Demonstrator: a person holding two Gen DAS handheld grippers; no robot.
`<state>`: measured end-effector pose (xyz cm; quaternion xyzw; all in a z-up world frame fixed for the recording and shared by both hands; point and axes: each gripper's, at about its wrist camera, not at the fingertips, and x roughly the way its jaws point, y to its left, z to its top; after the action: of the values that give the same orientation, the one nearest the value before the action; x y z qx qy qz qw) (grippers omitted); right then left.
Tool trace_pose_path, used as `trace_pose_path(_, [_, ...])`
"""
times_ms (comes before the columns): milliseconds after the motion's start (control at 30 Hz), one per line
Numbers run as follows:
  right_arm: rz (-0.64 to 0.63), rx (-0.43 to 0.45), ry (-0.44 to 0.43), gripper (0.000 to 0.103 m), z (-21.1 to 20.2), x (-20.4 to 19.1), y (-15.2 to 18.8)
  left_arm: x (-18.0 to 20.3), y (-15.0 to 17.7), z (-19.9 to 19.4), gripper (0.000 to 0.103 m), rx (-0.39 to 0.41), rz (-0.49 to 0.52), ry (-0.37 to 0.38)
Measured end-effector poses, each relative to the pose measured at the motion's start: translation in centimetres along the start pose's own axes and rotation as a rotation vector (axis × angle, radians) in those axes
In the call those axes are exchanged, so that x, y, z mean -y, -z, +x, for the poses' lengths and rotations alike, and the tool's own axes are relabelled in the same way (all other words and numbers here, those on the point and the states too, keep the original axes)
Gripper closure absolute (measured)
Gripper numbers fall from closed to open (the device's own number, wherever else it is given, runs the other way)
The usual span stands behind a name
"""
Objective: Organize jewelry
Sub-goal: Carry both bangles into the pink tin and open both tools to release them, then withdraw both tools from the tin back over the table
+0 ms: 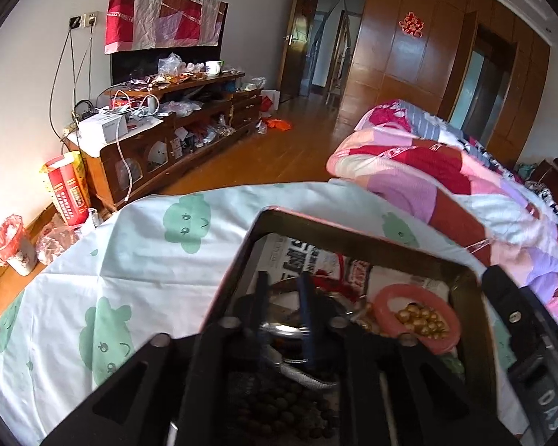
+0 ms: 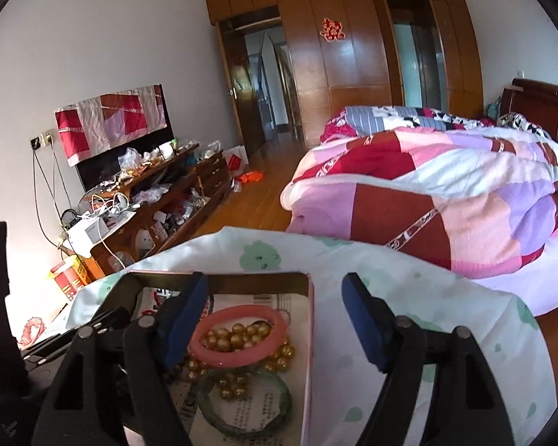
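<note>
An open box (image 1: 353, 228) lined with newspaper sits on a pale sheet with green prints. Inside lie a pink bangle (image 1: 409, 288), gold beads (image 1: 420, 319), dark brown beads (image 1: 279, 409) and a silver bangle (image 1: 290, 331). My left gripper (image 1: 283, 304) is inside the box, fingers a narrow gap apart just above the silver bangle. My right gripper (image 2: 275, 319) stands wide open across the box's right wall (image 2: 310, 334), with its left finger (image 2: 182, 319) beside the pink bangle (image 2: 204, 349). Gold beads (image 2: 234, 338) and a green bangle (image 2: 204, 405) lie there.
A folded pink and red quilt (image 2: 446, 193) lies on the bed to the right of the box. Across the wooden floor (image 1: 279, 156) stands a cluttered low cabinet (image 1: 160, 130) against the wall. A small bin (image 1: 15, 249) stands at the far left.
</note>
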<state>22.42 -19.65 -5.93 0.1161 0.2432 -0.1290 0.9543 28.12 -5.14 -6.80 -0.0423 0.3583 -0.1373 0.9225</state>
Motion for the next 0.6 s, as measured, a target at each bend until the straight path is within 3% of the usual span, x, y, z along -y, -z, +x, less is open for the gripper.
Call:
trace_pose_path(33, [0.004,-0.004,0.0,0.026,0.1,0.1,0.0,0.1,-0.1,-0.2,0.059,0.007,-0.004,0.01])
trace_pose_path(133, [0.017,0.007,0.001,0.026,-0.1,0.4,-0.1,0.1,-0.3,-1.3,0.041,0.051,-0.013,0.023])
trace_pose_path(367, [0.106,0.011,0.001,0.026,-1.7,2.2,-0.3,0.8,-0.5,-2.7,0.039,0.097,0.017,0.013])
trace_pose_path(600, [0.12,-0.002,0.013,0.026,-3.9,3.7,0.9,0.9,0.6,-4.4,0.039,0.083,0.021,0.033])
